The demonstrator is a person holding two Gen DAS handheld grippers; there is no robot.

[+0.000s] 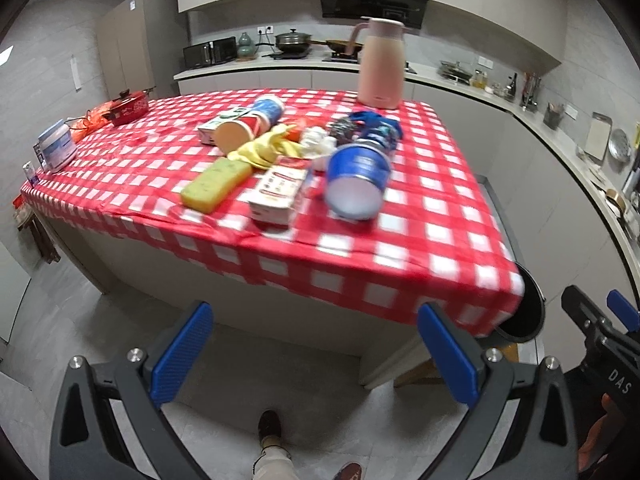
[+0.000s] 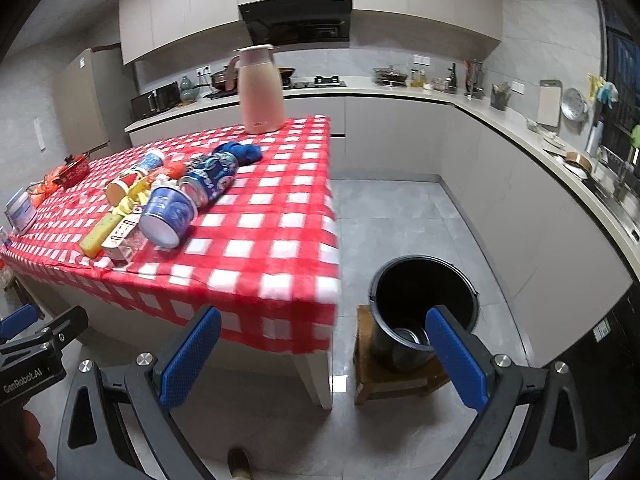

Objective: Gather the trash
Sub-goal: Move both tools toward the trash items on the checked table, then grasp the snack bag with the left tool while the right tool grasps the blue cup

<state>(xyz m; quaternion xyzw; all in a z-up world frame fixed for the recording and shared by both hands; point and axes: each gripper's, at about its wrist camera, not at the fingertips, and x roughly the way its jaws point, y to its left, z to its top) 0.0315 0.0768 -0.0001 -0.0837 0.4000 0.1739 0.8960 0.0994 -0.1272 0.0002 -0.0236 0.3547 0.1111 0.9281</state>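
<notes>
Trash lies in a pile on the red-checked table (image 1: 420, 248): a blue paper cup (image 1: 356, 180) on its side, a white and red carton (image 1: 280, 192), a yellow-green sponge (image 1: 216, 186), a red and blue cup (image 1: 250, 122), a blue can (image 2: 210, 176) and yellow paper (image 1: 266, 146). My left gripper (image 1: 316, 354) is open and empty, in front of the table's near edge. My right gripper (image 2: 320, 356) is open and empty, near the table corner, above a black bin (image 2: 420, 296) on a wooden stool (image 2: 368, 376).
A pink thermos jug (image 1: 380, 64) stands at the table's far end. A red pot (image 1: 128, 106) and a white tub (image 1: 58, 146) sit at the table's left side. Kitchen counters (image 2: 520, 120) run along the back and right walls. Grey floor (image 2: 400, 216) lies between table and counters.
</notes>
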